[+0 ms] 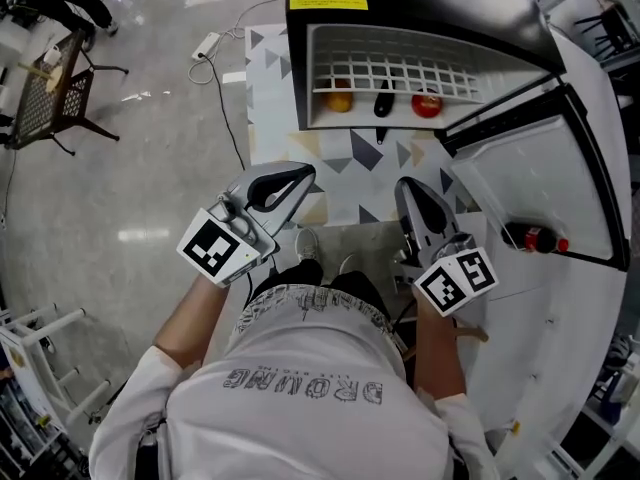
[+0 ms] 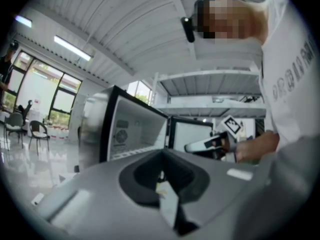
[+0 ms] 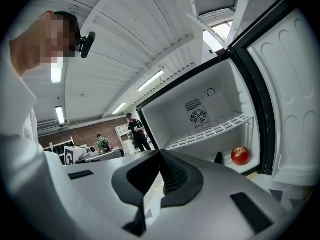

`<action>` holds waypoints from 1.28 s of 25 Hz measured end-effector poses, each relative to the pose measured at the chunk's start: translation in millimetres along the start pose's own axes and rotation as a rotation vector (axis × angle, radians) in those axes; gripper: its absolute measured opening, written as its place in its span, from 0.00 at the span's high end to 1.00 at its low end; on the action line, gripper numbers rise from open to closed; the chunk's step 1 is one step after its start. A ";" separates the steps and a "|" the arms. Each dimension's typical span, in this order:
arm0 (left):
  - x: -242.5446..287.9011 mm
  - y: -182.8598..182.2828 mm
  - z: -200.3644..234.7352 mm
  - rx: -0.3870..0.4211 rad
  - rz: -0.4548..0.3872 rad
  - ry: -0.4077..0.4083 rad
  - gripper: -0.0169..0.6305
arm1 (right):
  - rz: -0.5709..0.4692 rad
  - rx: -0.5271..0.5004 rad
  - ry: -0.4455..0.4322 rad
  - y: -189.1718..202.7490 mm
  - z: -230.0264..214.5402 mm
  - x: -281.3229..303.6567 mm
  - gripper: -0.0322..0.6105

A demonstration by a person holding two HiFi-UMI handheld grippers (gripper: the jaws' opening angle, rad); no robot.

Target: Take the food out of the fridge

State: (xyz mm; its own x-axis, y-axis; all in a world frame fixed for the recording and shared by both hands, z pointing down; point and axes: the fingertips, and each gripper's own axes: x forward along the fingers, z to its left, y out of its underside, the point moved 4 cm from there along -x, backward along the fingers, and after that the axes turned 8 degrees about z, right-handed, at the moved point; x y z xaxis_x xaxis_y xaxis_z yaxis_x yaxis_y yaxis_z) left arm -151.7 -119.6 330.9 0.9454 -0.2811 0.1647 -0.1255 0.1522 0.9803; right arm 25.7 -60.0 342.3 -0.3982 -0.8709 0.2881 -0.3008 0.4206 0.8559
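Observation:
The small fridge (image 1: 420,8) stands open in front of me. Under its white wire shelf (image 1: 390,68) lie an orange fruit (image 1: 340,100), a dark slim item (image 1: 383,100) and a red apple (image 1: 427,105). The apple (image 3: 240,155) and the dark item (image 3: 218,158) also show in the right gripper view. A dark bottle with a red cap (image 1: 535,238) lies in the open door (image 1: 560,198) at right. My left gripper (image 1: 303,174) and right gripper (image 1: 403,187) hover side by side short of the opening, both shut and holding nothing.
A patterned mat (image 1: 370,163) lies under the fridge front. A power strip with its cable (image 1: 207,43) is on the floor to the left, beyond it a black chair (image 1: 50,93). A white rack (image 1: 40,368) stands at the lower left. People (image 3: 136,131) stand far off.

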 end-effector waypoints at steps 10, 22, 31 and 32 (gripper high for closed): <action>24.5 3.8 10.8 0.006 0.034 0.002 0.96 | -0.008 0.016 -0.005 -9.9 -21.0 10.6 0.95; 104.2 22.4 12.0 0.015 0.105 -0.040 0.96 | 0.008 0.052 -0.036 -17.0 -83.0 4.2 0.95; 178.9 46.1 10.5 0.025 0.183 -0.024 0.96 | 0.024 0.073 -0.048 -17.6 -134.6 -1.2 0.95; 187.7 48.9 10.9 0.026 0.187 -0.025 0.96 | 0.025 0.071 -0.050 -18.4 -139.1 -1.1 0.95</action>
State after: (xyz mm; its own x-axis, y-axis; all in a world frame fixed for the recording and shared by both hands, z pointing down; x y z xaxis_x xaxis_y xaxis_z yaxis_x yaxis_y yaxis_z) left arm 16.4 -175.3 410.9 0.8970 -0.2737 0.3470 -0.3068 0.1795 0.9347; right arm 152.2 -102.1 386.0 -0.4483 -0.8470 0.2858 -0.3499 0.4605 0.8158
